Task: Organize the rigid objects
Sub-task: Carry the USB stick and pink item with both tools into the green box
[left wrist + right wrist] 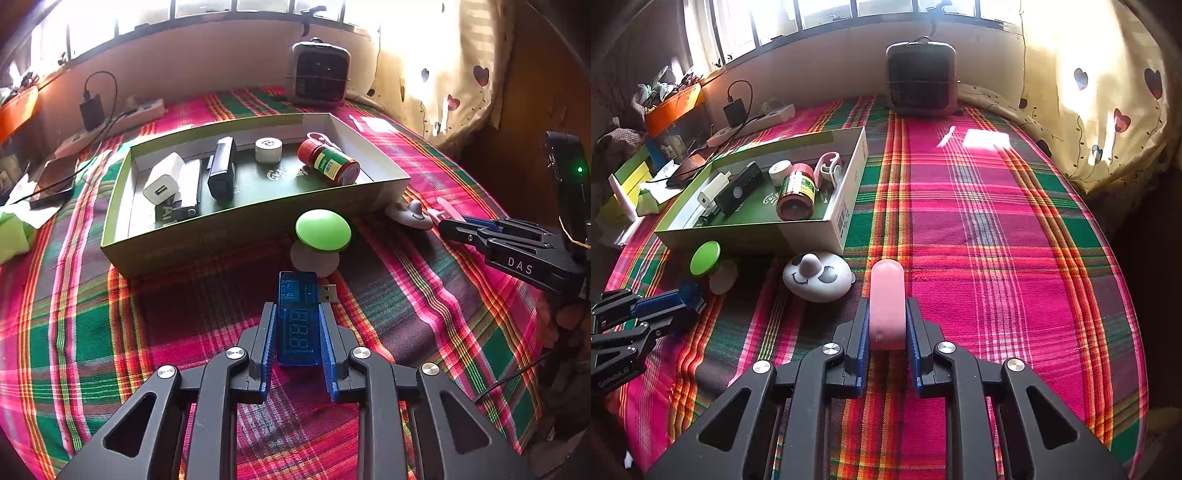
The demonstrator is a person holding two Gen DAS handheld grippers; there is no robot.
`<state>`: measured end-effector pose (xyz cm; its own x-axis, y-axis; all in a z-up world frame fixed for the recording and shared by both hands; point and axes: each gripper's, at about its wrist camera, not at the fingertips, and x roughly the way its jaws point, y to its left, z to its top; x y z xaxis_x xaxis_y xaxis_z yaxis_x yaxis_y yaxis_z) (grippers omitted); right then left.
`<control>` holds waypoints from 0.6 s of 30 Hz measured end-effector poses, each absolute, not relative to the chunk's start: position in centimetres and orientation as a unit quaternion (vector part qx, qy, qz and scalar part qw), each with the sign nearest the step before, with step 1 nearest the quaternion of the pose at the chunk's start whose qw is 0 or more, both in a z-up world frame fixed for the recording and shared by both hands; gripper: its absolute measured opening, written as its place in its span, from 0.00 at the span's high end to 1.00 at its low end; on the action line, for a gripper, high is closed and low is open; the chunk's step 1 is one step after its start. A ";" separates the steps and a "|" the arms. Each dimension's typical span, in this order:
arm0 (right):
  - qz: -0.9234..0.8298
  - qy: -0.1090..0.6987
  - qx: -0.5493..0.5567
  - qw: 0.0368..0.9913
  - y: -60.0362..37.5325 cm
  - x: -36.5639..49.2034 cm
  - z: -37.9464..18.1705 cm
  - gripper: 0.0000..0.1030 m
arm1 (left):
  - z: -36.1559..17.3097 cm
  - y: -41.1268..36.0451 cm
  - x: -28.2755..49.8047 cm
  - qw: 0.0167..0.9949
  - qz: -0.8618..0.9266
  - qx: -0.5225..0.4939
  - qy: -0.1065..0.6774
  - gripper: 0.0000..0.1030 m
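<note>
On the plaid cloth, my left gripper (297, 314) is shut on a translucent blue USB meter (297, 321) whose metal plug sticks out to the right. My right gripper (887, 314) is shut on a pale pink rounded block (887, 299). An open green cardboard box (236, 229) stands beyond, holding a white charger (162, 182), a black device (222, 166), a white round tin (268, 149) and a red jar (328, 161) on its side. In front of the box lie a green-capped mushroom piece (322, 230) and a white panda-face object (817, 276).
A small dark heater (921, 79) stands at the back by the wall. A power strip with a black adapter (92, 110) and a phone (53, 181) lie left of the box. A patterned curtain (1108, 110) hangs at the right.
</note>
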<state>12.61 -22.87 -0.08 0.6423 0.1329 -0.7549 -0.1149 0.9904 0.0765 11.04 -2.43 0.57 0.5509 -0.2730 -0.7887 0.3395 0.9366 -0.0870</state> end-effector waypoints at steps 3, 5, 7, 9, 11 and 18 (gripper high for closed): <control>0.069 0.417 0.011 0.906 -22.9 12.6 -0.1 0.82 | 0.6 -2.5 11.0 0.880 -0.172 0.037 0.441 0.79; 0.070 0.416 0.011 0.907 -22.9 12.5 0.0 0.82 | 0.6 -2.5 11.0 0.880 -0.170 0.035 0.441 0.79; 0.070 0.415 0.011 0.907 -22.9 12.5 0.0 0.82 | 0.6 -2.5 11.0 0.880 -0.170 0.035 0.442 0.80; 0.071 0.414 0.012 0.907 -22.9 12.5 0.1 0.82 | 0.7 -2.4 11.0 0.881 -0.169 0.033 0.442 0.80; 0.072 0.413 0.012 0.908 -22.9 12.4 0.1 0.82 | 0.8 -2.3 10.9 0.882 -0.166 0.031 0.441 0.80; 0.076 0.409 0.021 0.909 -23.0 12.2 0.3 0.82 | 1.0 -2.2 10.6 0.884 -0.163 0.028 0.438 0.80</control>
